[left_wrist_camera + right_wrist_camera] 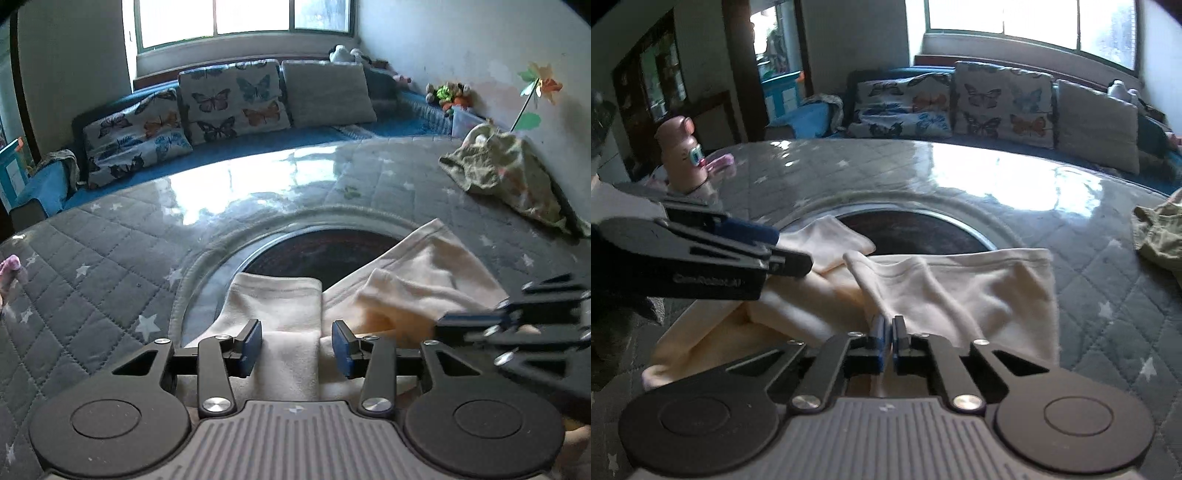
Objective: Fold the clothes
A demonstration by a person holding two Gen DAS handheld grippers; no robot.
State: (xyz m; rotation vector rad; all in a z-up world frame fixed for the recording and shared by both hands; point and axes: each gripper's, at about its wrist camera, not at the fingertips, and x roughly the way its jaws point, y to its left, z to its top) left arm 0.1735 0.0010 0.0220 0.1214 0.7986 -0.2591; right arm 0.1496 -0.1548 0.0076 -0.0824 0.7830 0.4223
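A cream garment lies partly folded on the grey quilted table cover, over the dark round centre. In the left wrist view my left gripper is open, its blue pads on either side of a folded cream strip. My right gripper shows at the right of that view, blurred. In the right wrist view my right gripper is shut on a raised fold of the cream garment. My left gripper comes in from the left there, over the garment.
An olive patterned garment lies bunched at the table's far right, also in the right wrist view. A pink bottle stands at the far left. A blue couch with butterfly cushions runs behind the table.
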